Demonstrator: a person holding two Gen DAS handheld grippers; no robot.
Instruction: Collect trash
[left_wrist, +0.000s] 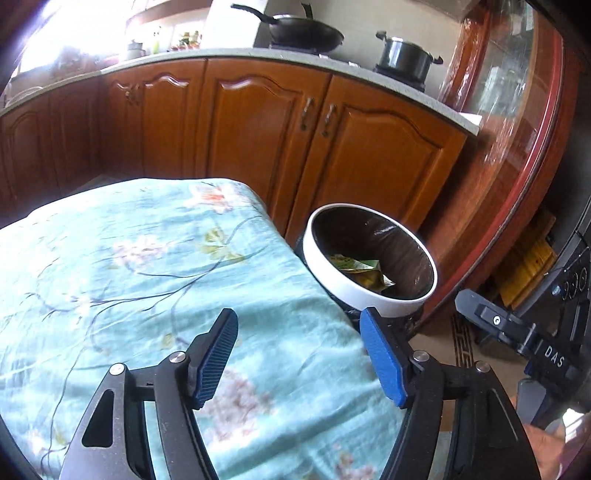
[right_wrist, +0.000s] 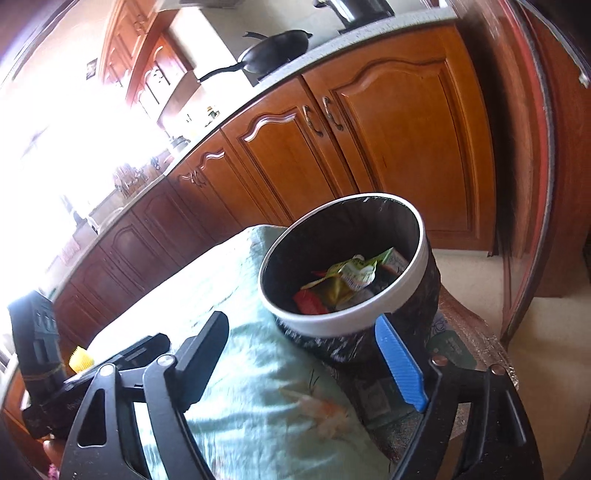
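We hold the left gripper (left_wrist: 299, 354) and the right gripper (right_wrist: 304, 365) with fingers spread wide and empty above the floral cloth (left_wrist: 147, 277) covering the bench. The trash (right_wrist: 347, 280), crumpled wrappers and a red packet, lies inside the white-rimmed bin (right_wrist: 413, 280) at centre right of both frames. We judge such wrappers light, soft and crinkly, best pinched at a raised fold. The bin's base is hidden, glare washes out the right view's left side, and a yellow thing (right_wrist: 81, 360) at lower left stays unidentifiable.
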